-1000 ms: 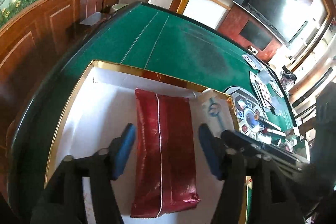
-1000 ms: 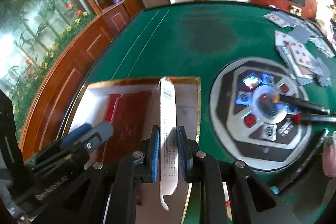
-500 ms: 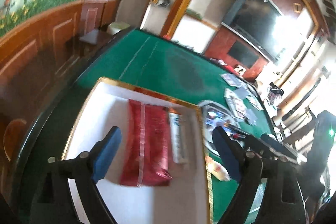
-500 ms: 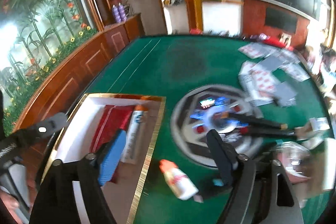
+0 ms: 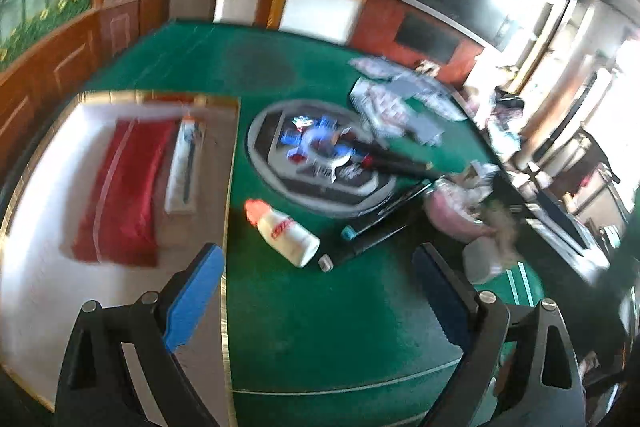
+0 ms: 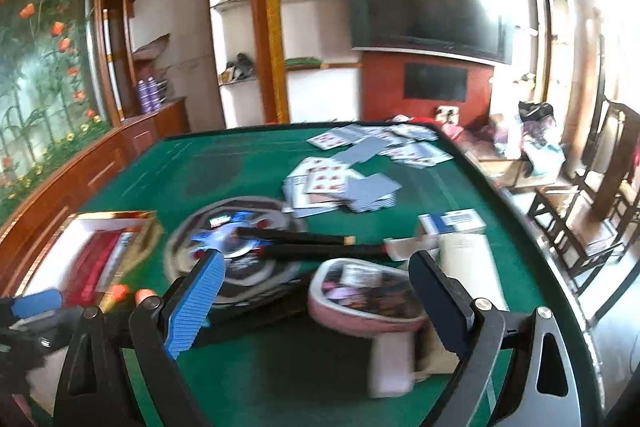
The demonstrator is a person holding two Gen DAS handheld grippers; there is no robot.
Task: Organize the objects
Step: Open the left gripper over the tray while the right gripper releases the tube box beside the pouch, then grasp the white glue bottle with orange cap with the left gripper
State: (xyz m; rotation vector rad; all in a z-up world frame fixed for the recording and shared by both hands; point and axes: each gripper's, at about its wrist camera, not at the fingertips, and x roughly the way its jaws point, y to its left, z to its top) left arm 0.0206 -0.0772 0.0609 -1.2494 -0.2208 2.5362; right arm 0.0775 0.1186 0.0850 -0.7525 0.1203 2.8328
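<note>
A white box with a gold rim (image 5: 230, 187) lies at the left of the green table. A red pouch (image 5: 120, 187) and a white tube (image 5: 184, 167) lie side by side in it. My left gripper (image 5: 316, 267) hovers just right of the box rim, jaws still opening and empty, a white bottle with an orange cap (image 5: 286, 231) lying ahead of it. My right gripper (image 6: 318, 261) hangs over the table's right part above a pink pouch (image 6: 364, 295), its jaws also opening with nothing between them. The left gripper's blue pad (image 6: 36, 307) shows at the lower left.
A round control panel (image 5: 320, 155) sits mid-table with black sticks (image 6: 304, 243) lying across it. Scattered playing cards (image 6: 340, 183) cover the far side. A blue-and-white carton (image 6: 452, 223) and a white packet (image 6: 468, 255) lie right. Wooden chairs (image 6: 592, 219) stand beyond the table edge.
The right gripper let go of the white tube, which now lies in the box, then opened wide and swung right. The left gripper widened and moved right, away from the red pouch.
</note>
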